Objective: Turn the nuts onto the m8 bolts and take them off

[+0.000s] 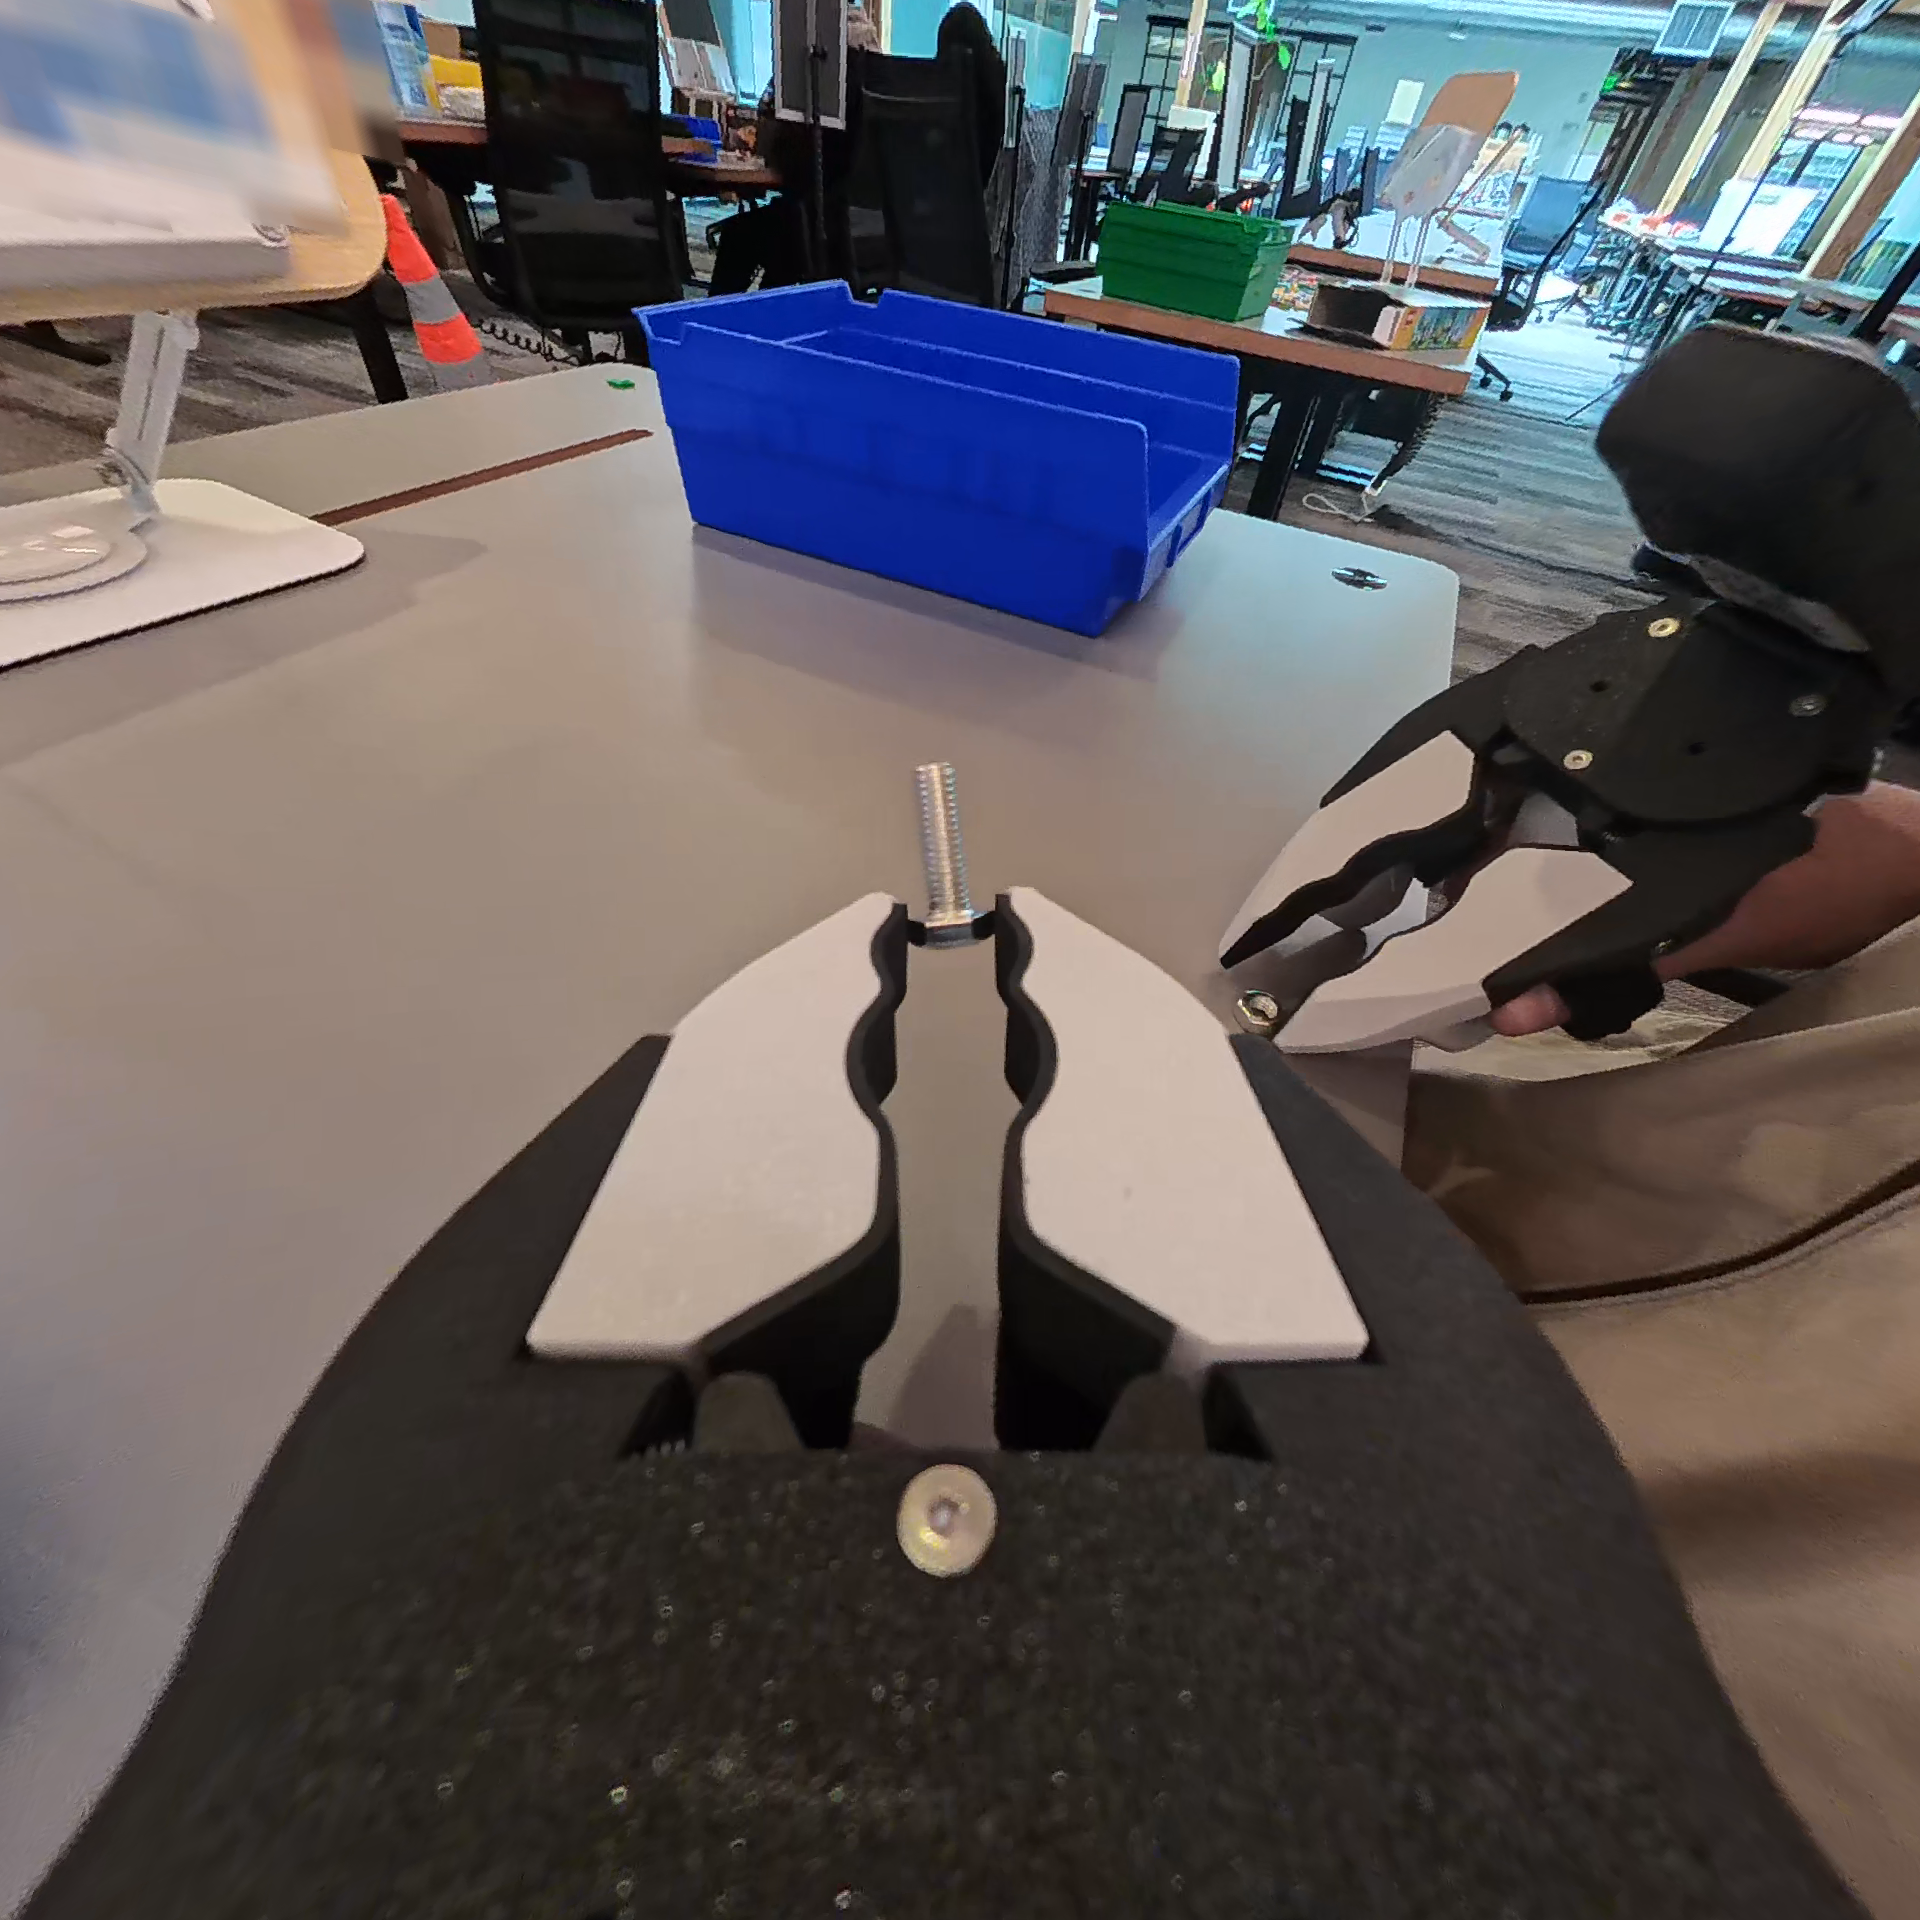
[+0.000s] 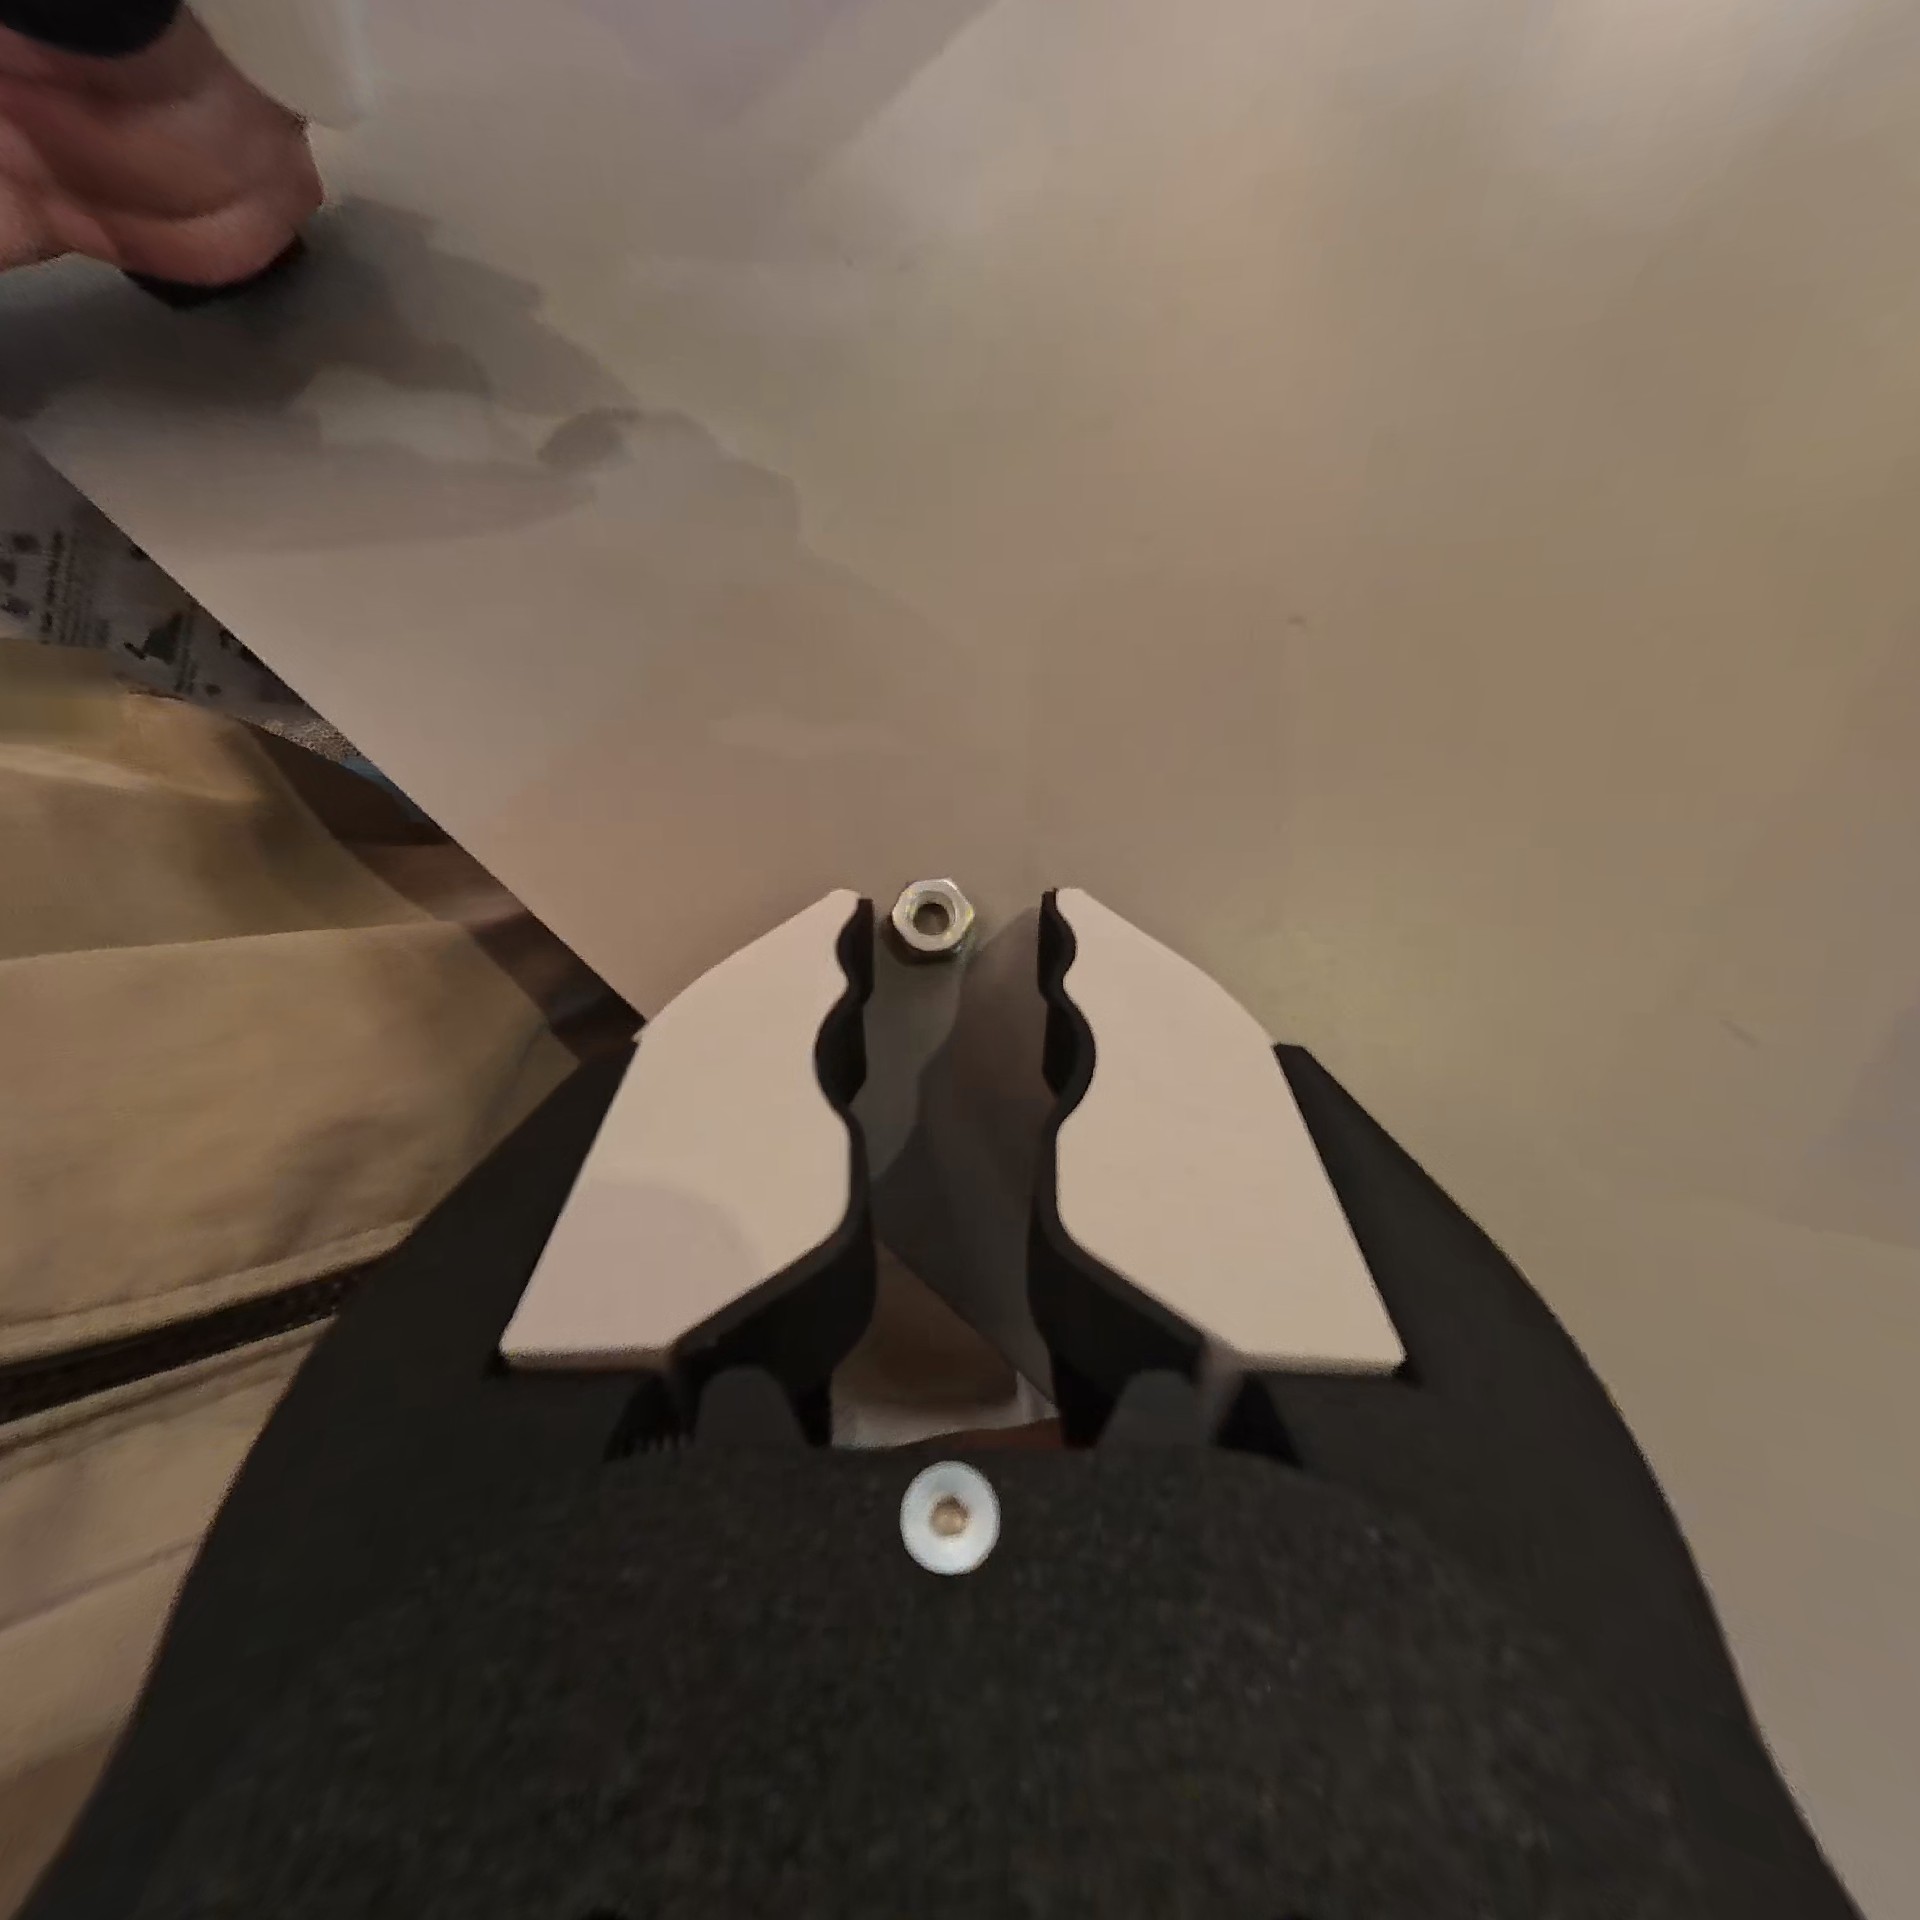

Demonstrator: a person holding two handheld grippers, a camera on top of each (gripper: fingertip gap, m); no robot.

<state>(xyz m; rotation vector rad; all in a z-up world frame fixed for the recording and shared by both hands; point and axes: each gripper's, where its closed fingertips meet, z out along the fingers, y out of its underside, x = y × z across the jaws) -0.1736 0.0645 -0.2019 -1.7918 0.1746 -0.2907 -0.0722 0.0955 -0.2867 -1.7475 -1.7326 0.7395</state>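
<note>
My left gripper [image 1: 951, 914] is shut on the hex head of a silver bolt [image 1: 943, 847], whose threaded shank stands upright above the grey table [image 1: 520, 831]. A silver nut [image 2: 932, 921] lies flat on the table near its front edge. My right gripper [image 2: 951, 909] is open, tilted down, with its fingertips on either side of the nut; the nut sits closer to the left finger. In the left wrist view the right gripper [image 1: 1252, 982] shows at the right with the nut [image 1: 1257, 1008] at its tips, to the right of the bolt.
A blue plastic bin [image 1: 935, 457] stands on the table behind the bolt. A white stand base [image 1: 156, 561] sits at the far left. The person's beige clothing [image 1: 1662, 1351] lies along the table's front right edge. A hand [image 2: 156, 197] shows at the upper left of the right wrist view. About 15 cm separates my left fingertips from my right.
</note>
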